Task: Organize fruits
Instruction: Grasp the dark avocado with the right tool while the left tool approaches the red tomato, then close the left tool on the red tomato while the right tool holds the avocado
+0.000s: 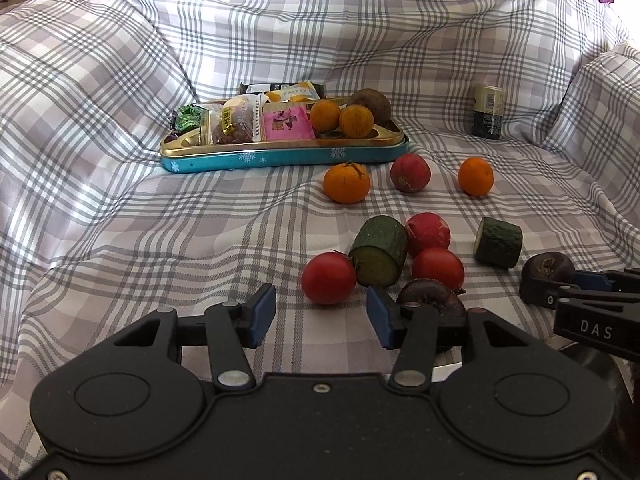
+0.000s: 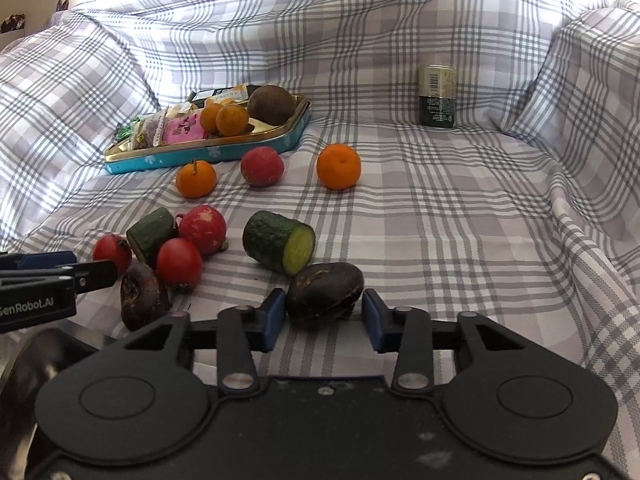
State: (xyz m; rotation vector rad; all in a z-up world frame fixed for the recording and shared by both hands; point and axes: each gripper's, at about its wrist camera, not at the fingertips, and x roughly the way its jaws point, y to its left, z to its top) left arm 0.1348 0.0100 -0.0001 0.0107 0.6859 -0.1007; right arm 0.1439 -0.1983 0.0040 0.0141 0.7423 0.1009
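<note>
In the right wrist view, the right claw is seen low in the middle of the frame, and a dark beet is clamped between its blue pads, on the checked cloth. In the left wrist view, the left claw is held wide apart with nothing between its pads; a second dark beet lies just behind its right pad. Above it, two tomatoes, two cucumber pieces and a radish are gathered close together. Farther up, two oranges and another radish are lying apart. A blue tin tray with snacks and fruits is placed in the upper middle, and a small jar at the upper right.
</note>
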